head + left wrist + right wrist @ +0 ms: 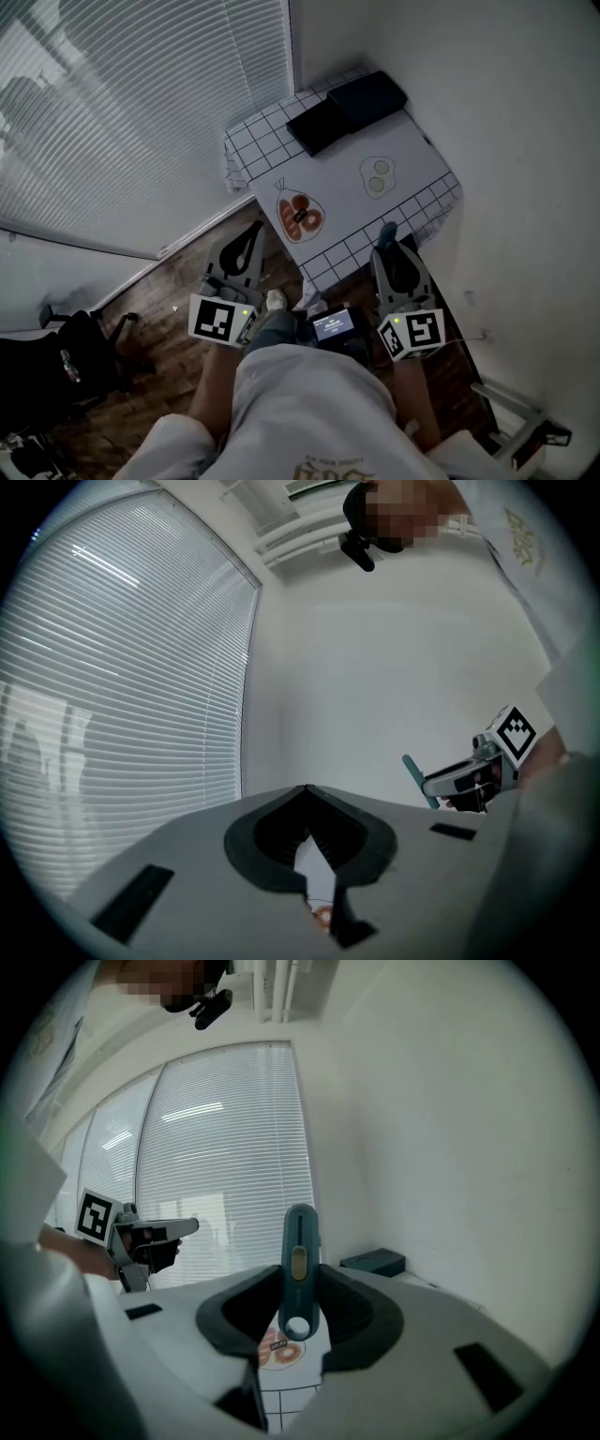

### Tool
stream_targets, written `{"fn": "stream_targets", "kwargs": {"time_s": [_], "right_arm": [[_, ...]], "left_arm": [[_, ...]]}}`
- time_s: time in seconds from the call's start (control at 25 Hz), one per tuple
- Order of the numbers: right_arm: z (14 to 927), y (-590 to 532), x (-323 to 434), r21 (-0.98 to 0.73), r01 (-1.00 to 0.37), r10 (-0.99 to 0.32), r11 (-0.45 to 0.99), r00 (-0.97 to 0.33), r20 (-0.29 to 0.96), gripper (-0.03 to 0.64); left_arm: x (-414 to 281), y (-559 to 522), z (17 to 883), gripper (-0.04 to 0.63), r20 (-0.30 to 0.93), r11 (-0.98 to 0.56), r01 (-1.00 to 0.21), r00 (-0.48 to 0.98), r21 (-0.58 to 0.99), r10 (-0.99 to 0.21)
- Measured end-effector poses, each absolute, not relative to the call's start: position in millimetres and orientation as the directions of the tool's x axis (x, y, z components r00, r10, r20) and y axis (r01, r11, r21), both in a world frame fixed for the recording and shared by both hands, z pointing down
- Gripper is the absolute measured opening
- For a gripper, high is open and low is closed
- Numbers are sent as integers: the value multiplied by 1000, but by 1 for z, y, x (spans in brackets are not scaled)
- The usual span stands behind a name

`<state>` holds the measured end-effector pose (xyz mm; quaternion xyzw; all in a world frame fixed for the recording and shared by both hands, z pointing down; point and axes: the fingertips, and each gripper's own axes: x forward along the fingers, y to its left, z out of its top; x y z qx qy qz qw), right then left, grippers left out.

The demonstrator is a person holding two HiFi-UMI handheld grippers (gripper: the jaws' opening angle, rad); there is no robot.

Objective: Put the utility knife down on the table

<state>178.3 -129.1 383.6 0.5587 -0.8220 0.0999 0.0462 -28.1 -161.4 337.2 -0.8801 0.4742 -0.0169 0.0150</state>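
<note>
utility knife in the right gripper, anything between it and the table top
Nothing visible does. The utility knife, clamped in the right gripper, is at the near edge of the table, with bare cloth just ahead. The black boxes sit at the far end.

One desk (272,141) stands in the corner. At the desk's far end lie two dark flat boxes (323,124). The desk's cloth bears two printed pictures: one red-orange picture (300,216) and one pale picture (378,175) with two green rounds. At the desk's near edge are two grippers, the left gripper (248,239) and the right gripper (394,251), and one utility knife (300,1260). One window blind (122,112) hangs left of the desk.
</note>
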Motion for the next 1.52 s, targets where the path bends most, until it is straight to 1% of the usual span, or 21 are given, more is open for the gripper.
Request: {"fn": "stream_targets", "kwargs": {"time_s": [0.24, 0.76, 1.36, 1.52], "right_arm": [[388, -137, 176, -102, -933, -909, 346, -360, 212, 133], [412, -167, 177, -93, -961, -919, 261, -276, 282, 132], [484, -199, 167, -95, -970, -866, 225, -244, 437, 133], [501, -203, 163, -102, -967, -848, 235, -255, 465, 132]], "left_arm": [[-25, -170, 345, 8, 33, -578, -815, 577, -44, -816], [-25, -222, 362, 8, 73, -635, -771, 632, -35, -771], [-21, -263, 417, 8, 166, -685, -728, 677, 12, -717], [-19, -266, 431, 8, 180, -707, -708, 694, -11, -697]]}}
